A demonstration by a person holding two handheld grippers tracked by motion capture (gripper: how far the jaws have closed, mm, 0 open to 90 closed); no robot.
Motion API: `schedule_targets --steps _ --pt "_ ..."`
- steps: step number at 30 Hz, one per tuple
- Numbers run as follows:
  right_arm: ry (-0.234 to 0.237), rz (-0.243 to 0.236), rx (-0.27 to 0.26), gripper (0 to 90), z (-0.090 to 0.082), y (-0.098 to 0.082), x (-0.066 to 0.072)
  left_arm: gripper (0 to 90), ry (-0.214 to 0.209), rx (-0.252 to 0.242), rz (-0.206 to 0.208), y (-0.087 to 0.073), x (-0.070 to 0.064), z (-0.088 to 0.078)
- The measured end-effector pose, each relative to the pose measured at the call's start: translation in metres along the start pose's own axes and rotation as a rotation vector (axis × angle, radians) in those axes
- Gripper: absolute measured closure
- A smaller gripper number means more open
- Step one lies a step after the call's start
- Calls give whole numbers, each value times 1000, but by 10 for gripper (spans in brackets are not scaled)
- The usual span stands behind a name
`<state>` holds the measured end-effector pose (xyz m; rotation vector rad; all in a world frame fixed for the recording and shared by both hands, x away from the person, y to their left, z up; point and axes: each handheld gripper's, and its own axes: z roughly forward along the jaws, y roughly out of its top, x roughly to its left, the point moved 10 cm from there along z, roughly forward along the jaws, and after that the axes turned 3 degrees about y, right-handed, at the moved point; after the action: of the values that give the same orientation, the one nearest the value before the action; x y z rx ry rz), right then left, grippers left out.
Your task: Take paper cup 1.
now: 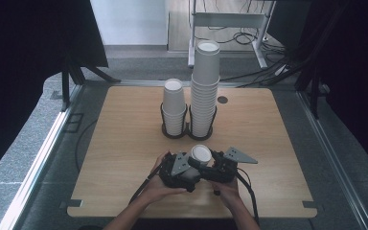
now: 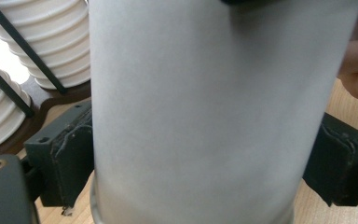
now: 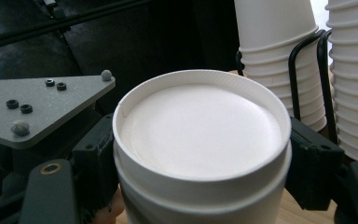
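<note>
High view: two stacks of white paper cups (image 1: 193, 98) in black wire holders (image 1: 188, 132), plus nested upside-down white paper cups (image 1: 200, 155) at the near edge of the wooden table (image 1: 124, 139). Left gripper (image 1: 188, 168) and right gripper (image 1: 210, 165) both clamp them, hands low, side by side.

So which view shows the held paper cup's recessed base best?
Right gripper view: the paper cup faces it base-on, rim and recess sharp. Left gripper view shows its blurred side wall; high view shows it small.
</note>
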<state>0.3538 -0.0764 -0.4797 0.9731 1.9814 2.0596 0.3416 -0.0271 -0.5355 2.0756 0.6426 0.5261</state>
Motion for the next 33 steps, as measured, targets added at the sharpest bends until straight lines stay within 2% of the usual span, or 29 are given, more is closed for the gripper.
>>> schedule_targets --steps 5,14,18,23,27,31,33 --pt "-6 -17 13 242 2 -3 1 101 2 17 10 -3 1 1" --pt "2 -16 32 228 2 -4 0 127 11 22 27 -4 1 0" --pt "-7 -24 48 175 2 -4 -2 130 28 36 28 -5 5 1" --pt "-20 -48 54 148 -2 -2 -3 131 50 54 54 -8 11 0" --pt "-23 -102 68 142 -8 5 0 130 60 56 57 -7 16 -2" --pt "-22 -171 77 146 -20 22 1 130 76 65 68 -8 23 -3" --pt "-25 -194 108 147 -24 29 -2 130 82 66 68 -8 26 -3"
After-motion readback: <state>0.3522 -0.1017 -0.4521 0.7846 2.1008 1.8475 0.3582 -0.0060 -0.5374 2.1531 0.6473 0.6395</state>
